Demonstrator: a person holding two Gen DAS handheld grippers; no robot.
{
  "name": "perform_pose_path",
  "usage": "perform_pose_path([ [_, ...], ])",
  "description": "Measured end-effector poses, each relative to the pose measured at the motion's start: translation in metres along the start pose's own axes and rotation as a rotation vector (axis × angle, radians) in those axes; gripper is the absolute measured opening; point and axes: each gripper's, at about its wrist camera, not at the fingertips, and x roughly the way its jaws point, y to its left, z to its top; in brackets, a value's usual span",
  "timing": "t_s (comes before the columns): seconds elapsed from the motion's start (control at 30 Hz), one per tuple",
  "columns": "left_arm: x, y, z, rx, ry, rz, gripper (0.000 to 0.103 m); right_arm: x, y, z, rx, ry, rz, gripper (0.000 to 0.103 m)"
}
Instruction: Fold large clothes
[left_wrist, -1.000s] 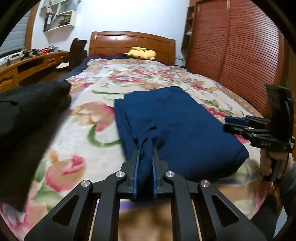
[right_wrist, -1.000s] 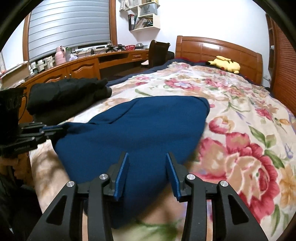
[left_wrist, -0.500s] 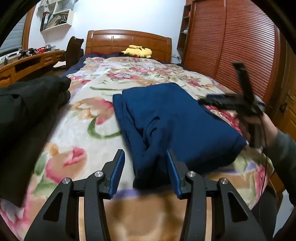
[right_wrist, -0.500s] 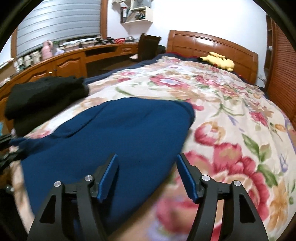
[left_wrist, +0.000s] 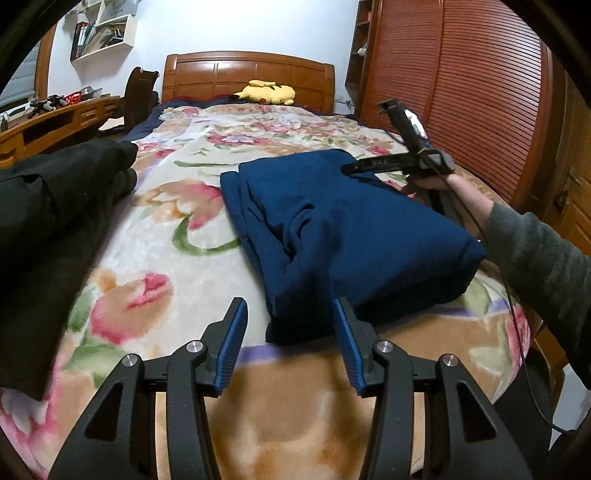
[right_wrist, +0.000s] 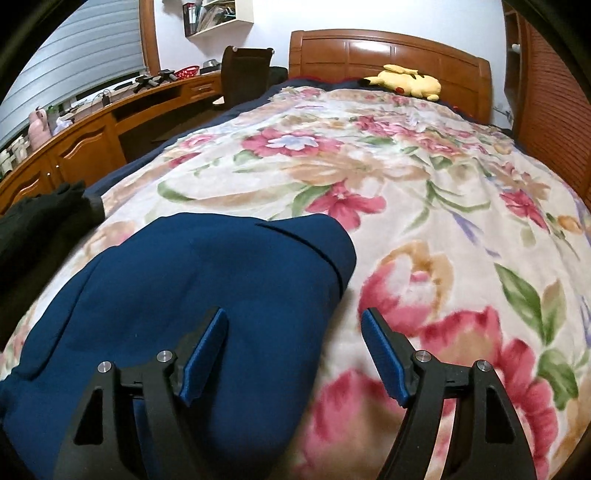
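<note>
Blue garment (left_wrist: 343, 236) lies folded on the bed (left_wrist: 177, 236), just ahead of my left claw (left_wrist: 290, 339), whose jaws have just opened off its near corner. My right claw (right_wrist: 295, 354) has widened too, empty above the far edge; this fold looks finished.

The room is evenly and softly lit, with no hard shadows on the floral blanket (left_wrist: 177, 258). Glossy highlights sit on the wooden headboard (right_wrist: 388, 51) above the blanket. Both fisheye views bend straight lines strongly toward their dark, vignetted corners. The near edge of the blanket is smeared and soft in the right wrist view, and the black clothing (left_wrist: 48, 221) left of the blanket blurs at its lower edge.
</note>
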Motion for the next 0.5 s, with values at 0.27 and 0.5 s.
perform_pose_path([
  [0.27,0.005,0.006,-0.009,-0.007,0.045,-0.002,0.049,0.015,-0.009,0.004,0.008,0.021,0.011,0.087],
  [0.5,0.029,0.008,-0.006,-0.043,0.084,-0.004,0.044,0.027,-0.021,0.01,0.076,0.074,0.073,0.09],
])
